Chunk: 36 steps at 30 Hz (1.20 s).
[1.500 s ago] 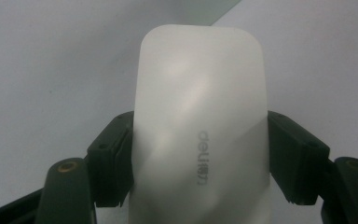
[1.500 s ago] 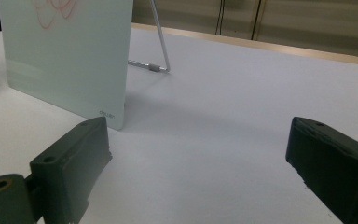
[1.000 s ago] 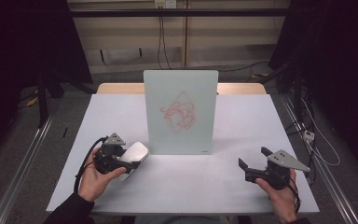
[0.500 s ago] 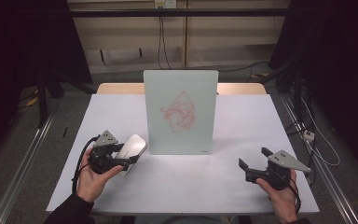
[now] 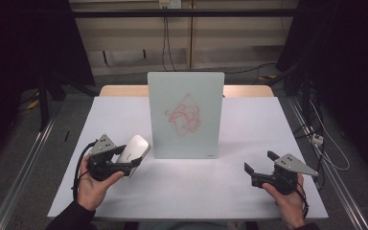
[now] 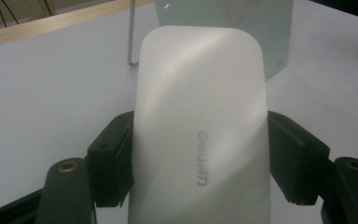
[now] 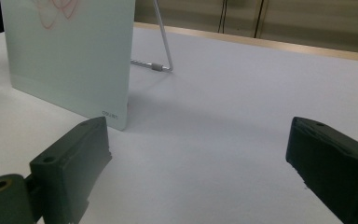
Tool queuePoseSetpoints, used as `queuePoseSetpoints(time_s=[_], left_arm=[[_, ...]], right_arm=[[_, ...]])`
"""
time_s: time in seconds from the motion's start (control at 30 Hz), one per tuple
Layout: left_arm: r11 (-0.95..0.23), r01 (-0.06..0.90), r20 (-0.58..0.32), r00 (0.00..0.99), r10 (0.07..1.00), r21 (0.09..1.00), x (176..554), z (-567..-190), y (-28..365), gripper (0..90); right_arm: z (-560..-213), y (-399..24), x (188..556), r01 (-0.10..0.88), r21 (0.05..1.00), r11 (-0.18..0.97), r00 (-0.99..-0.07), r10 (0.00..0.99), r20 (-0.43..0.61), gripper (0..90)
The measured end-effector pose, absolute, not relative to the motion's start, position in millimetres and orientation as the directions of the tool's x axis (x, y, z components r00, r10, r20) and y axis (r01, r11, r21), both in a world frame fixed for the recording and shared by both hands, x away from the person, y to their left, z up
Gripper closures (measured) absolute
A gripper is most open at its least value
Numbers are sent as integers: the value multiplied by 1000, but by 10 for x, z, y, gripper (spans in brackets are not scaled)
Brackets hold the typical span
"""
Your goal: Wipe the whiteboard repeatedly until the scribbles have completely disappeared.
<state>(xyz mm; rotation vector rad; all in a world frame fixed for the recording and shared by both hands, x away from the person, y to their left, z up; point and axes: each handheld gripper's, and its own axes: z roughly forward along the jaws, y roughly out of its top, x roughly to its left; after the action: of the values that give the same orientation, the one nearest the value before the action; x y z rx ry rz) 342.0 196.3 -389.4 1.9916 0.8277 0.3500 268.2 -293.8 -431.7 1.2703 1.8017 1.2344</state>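
The left gripper (image 5: 133, 161) squeezes the white eraser (image 5: 135, 149) by its long sides. The eraser's long end points up at the glass board (image 5: 186, 115), just beside it. The right gripper (image 5: 258, 166) waits wide open, farther away, holding nothing.

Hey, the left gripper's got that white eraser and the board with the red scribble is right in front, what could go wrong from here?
The glass board stands on a thin wire stand; a hard wipe might push it backward or tip it. The left gripper pinches the smooth white eraser by its sides, so pressing could make it slip or twist. The right gripper is open and apart from the board, so nothing braces it.
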Motion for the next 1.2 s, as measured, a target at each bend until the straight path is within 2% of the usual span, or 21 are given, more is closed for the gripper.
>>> queuePoseSetpoints(time_s=[0.43,1.2], left_arm=[[-338,378,-72,751,656,862,3356,-3869,1911,310],[-366,212,80,763,641,906,3381,-3609,1517,310]], right_arm=[[-4325,-2932,2711,381,919,100,-356,933,46,63],[-4322,-2935,2696,376,921,106,-360,932,40,63]])
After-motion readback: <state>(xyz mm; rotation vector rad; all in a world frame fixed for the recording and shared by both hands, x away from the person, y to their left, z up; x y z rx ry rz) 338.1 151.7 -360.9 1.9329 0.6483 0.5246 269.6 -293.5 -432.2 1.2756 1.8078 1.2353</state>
